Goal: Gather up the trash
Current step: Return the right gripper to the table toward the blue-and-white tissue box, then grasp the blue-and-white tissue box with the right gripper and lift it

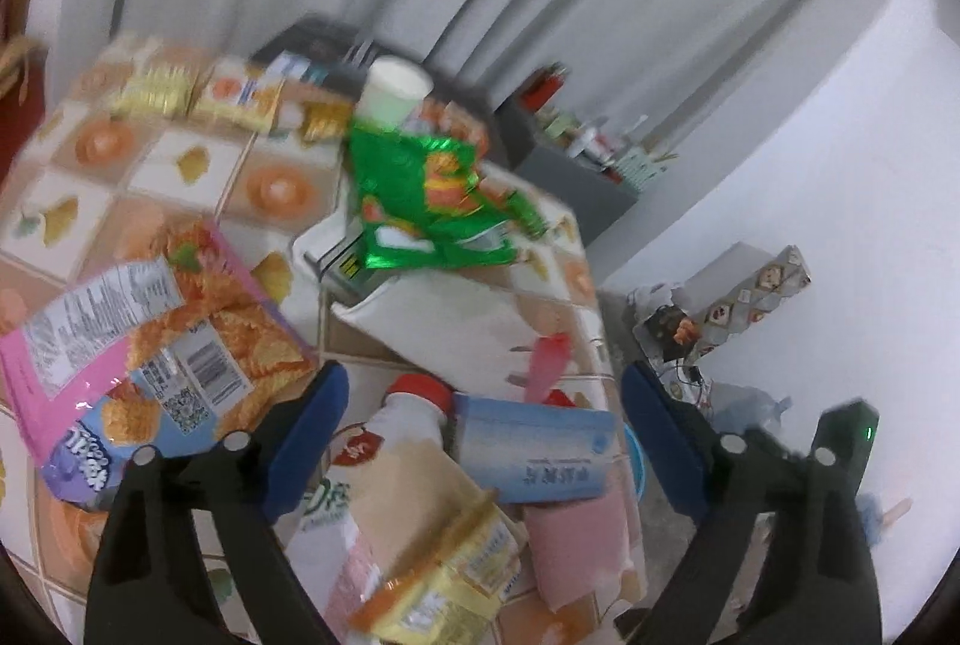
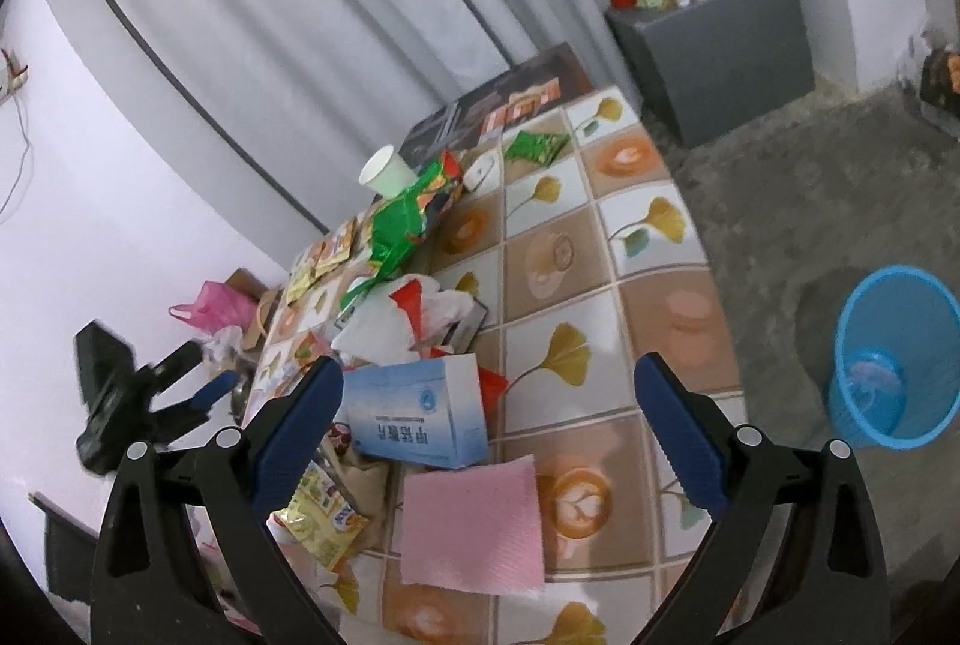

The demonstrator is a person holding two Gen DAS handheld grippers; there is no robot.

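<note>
A table with a patterned cloth (image 2: 600,249) holds a heap of trash. In the left wrist view my left gripper (image 1: 483,441) is open and empty above a red-capped bottle (image 1: 384,441), a blue-white box (image 1: 534,444), a yellow wrapper (image 1: 444,585) and a pink cloth (image 1: 576,543). A pink snack bag (image 1: 132,345) lies to its left, a green bag (image 1: 420,201) and a paper cup (image 1: 393,96) further off. My right gripper (image 2: 489,435) is open and empty over the blue-white box (image 2: 420,417) and pink cloth (image 2: 474,519). The left gripper (image 2: 180,393) shows at the left.
A blue waste basket (image 2: 894,357) stands on the grey floor right of the table. A grey cabinet (image 2: 714,45) with bottles stands by the curtain. White and red plastic bags (image 2: 414,315) lie mid-table. A pink bag (image 2: 216,309) sits beyond the table's left side.
</note>
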